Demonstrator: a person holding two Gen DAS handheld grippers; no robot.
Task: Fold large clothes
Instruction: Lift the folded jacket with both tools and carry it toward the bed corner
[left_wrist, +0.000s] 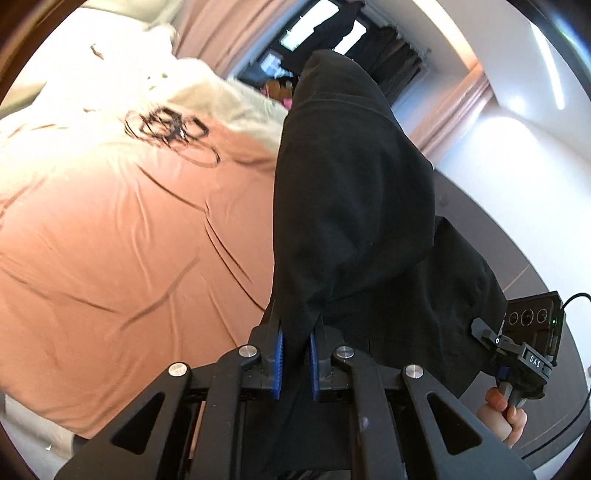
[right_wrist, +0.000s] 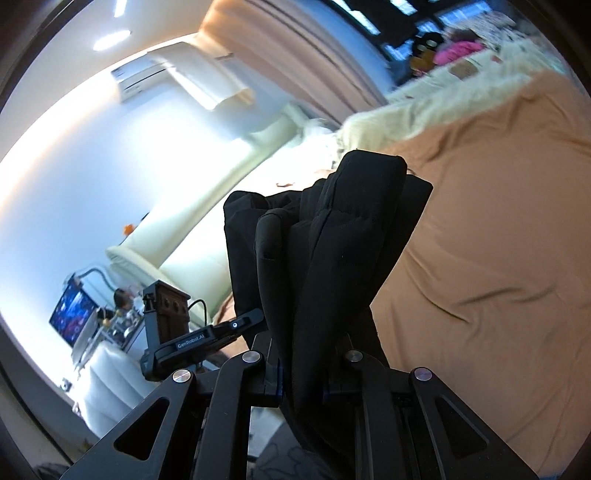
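We're in a home bedroom: big bed (left_wrist: 129, 240) w/ peach-orange cover fills the view. Cream fluffy blanket (right_wrist: 424, 110) lies at the bed's far end; pink-beige curtains (right_wrist: 295, 55) & a dark window (left_wrist: 314, 22) beyond it. Wall AC unit (right_wrist: 147, 75) high beside the curtains. Lit screen (right_wrist: 72, 310) off the bed's side.

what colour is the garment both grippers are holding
Black, plain with no pattern; the garment shows best in the left wrist view, against the orange-brown bedspread.
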